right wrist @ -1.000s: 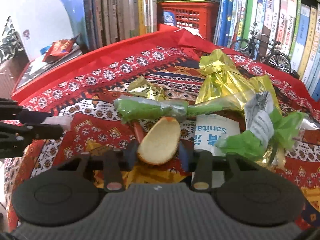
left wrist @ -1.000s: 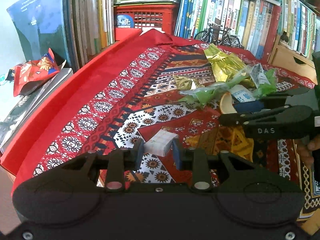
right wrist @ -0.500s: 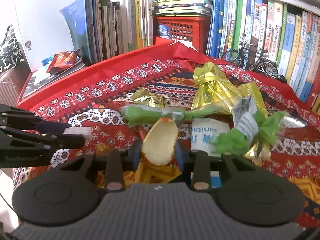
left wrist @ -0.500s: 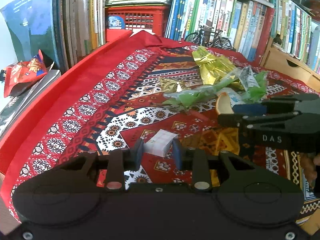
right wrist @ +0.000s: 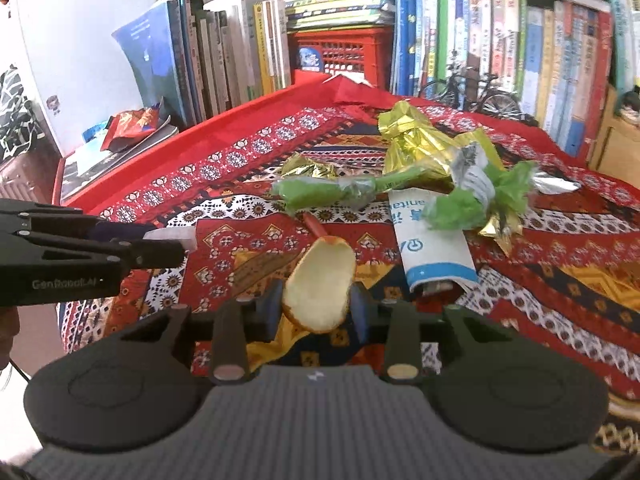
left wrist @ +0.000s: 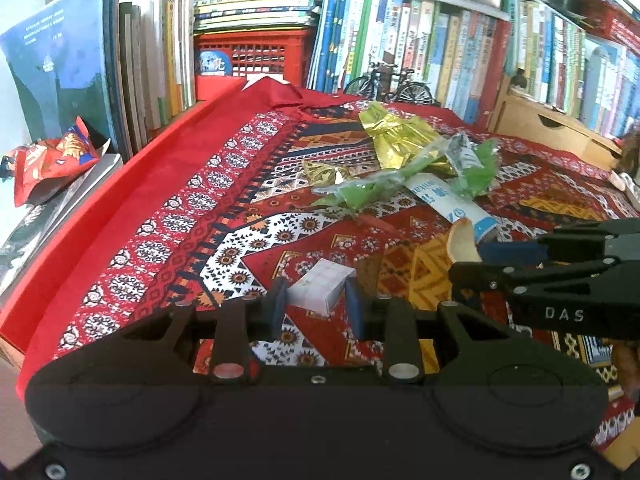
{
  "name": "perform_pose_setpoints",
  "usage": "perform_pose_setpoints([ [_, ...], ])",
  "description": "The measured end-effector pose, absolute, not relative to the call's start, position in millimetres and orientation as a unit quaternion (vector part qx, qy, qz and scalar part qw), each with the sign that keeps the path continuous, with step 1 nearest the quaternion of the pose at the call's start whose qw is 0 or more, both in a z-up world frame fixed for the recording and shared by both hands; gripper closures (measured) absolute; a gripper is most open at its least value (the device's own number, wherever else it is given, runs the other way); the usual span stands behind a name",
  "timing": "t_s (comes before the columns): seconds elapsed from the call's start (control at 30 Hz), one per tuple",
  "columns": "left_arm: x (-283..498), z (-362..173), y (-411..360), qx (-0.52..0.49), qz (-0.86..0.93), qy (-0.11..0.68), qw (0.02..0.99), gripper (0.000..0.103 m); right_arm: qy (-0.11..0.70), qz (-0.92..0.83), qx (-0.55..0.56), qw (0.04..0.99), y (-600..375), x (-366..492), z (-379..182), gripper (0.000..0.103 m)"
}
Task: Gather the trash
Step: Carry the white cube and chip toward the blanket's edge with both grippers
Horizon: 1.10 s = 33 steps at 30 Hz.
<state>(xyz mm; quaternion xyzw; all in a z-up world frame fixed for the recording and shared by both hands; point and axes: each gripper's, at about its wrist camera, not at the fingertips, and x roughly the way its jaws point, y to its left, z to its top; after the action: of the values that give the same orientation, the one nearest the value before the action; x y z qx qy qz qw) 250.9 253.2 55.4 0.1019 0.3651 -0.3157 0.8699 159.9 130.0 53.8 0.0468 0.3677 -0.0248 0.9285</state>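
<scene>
My left gripper (left wrist: pixel 318 306) is shut on a small white folded paper scrap (left wrist: pixel 320 290), lifted above the patterned red cloth (left wrist: pixel 180 216). My right gripper (right wrist: pixel 318 310) is shut on a curved pale fruit peel (right wrist: pixel 320 284) with an orange rim. That peel (left wrist: pixel 462 240) also shows at the right of the left wrist view, pinched in the right gripper (left wrist: pixel 474 258). The left gripper (right wrist: pixel 182 242) enters the right wrist view from the left with the white scrap (right wrist: pixel 170 234). Farther back lie gold foil wrappers (right wrist: pixel 412 148), green plastic wrappers (right wrist: pixel 328 192) and a white-and-blue packet (right wrist: pixel 432 248).
Rows of upright books (left wrist: pixel 440 48) and a red plastic crate (left wrist: pixel 256 56) line the back. A model bicycle (left wrist: pixel 388 84) stands by the books. A red snack bag (left wrist: pixel 48 158) lies on magazines to the left. A wooden drawer box (left wrist: pixel 548 128) sits at the right.
Both grippers have lifted and pulled back from the litter pile, each carrying its item. The peel has turned more upright in the right gripper.
</scene>
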Motion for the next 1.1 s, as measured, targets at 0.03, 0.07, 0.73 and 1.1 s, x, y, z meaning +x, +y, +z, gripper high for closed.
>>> perform_pose_setpoints([
  [0.03, 248, 56, 256, 0.102, -0.319, 0.364, 0.869, 0.074, 0.366, -0.028, 0.045, 0.929, 133, 157, 56, 0.063],
  [0.07, 245, 57, 260, 0.101, -0.322, 0.364, 0.868, 0.074, 0.364, -0.032, 0.044, 0.93, 136, 153, 58, 0.063],
  [0.73, 175, 79, 335, 0.111, -0.359, 0.339, 0.862, 0.073, 0.34, -0.053, 0.024, 0.939, 225, 77, 84, 0.063],
  [1.1, 146, 60, 389, 0.103, -0.347, 0.367, 0.857, 0.073, 0.348, -0.046, 0.041, 0.935, 270, 40, 77, 0.063],
])
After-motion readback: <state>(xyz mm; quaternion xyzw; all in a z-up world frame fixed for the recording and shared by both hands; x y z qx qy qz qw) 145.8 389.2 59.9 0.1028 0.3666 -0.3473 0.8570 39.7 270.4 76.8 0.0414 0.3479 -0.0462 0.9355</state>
